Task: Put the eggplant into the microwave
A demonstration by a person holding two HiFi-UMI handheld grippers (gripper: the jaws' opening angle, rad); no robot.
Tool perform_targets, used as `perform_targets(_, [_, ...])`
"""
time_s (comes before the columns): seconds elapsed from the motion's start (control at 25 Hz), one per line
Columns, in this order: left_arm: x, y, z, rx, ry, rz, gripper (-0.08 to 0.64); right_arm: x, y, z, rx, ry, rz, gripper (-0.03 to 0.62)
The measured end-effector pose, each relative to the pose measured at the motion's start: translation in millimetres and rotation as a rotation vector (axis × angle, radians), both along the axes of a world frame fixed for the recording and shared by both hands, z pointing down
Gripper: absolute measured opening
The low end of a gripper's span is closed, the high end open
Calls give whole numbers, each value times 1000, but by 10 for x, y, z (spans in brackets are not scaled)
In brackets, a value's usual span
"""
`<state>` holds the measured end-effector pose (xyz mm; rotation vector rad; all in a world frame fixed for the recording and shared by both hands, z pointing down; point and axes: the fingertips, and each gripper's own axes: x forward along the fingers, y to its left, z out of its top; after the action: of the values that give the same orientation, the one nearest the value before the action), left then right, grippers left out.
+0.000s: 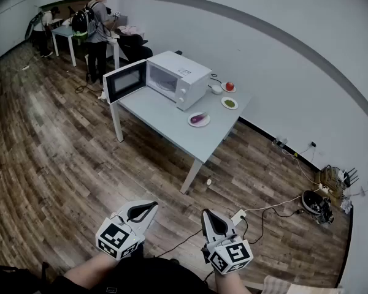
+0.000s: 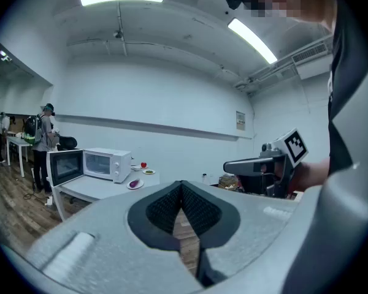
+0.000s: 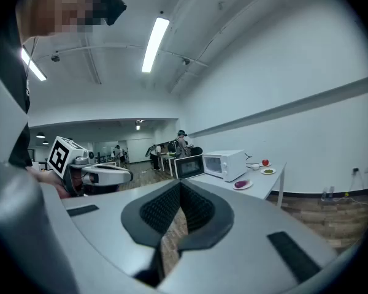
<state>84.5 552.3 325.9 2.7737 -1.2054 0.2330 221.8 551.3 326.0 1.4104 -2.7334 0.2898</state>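
A purple eggplant (image 1: 198,118) lies on a white plate (image 1: 203,123) on the grey table (image 1: 159,112), just in front of the white microwave (image 1: 178,78), whose door (image 1: 125,81) stands open to the left. Both grippers are far from the table, held close to my body at the bottom of the head view. My left gripper (image 1: 152,206) is shut with nothing in it, its pads meeting at the tip (image 2: 181,184). My right gripper (image 1: 207,214) is shut and empty too (image 3: 180,184). The eggplant (image 2: 134,184) (image 3: 240,184) shows small in both gripper views.
Two more small plates sit on the table's far end, one with a red fruit (image 1: 229,86), one with something green (image 1: 229,103). Wooden floor lies between me and the table. Cables and a power strip (image 1: 238,215) run along the floor on the right. People (image 1: 99,26) stand at tables in the back.
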Motion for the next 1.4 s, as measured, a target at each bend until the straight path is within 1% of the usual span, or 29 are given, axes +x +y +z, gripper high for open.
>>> perform_targets(0.2, [-10,-240,-110,38,1,2,8,-88,-212,-41,27,5,-25,8])
perform_targets(0.48, [-165,-381,-92,34,15,10,8,-314,-347,-5,16,21,-35,8])
perform_targets(0.6, [-348,-495,-81,37,18,22,8,-510,-460,8,8,21,-23,9])
perform_targets(0.8, [-779,-692,-82,49,16,37,8,-879,-659,-29,14,23,11,9])
perform_targets(1.0, [-1074,-936,-68,57,6,49,8,-1085,-884,-43,11,41,47,9])
perform_targets(1.16, [-1180,-1135,-68,45,12,50,8,-1143,-1077,-12,-14,38,63,9])
perform_targets(1.28, [-1163,-1282,-37,36,7,62,8,-1112,-1258,33,-13,78,83,9])
perform_targets(1.4, [-1117,-1466,36,21,1,67,8,-1053,-1480,105,-16,90,96,9])
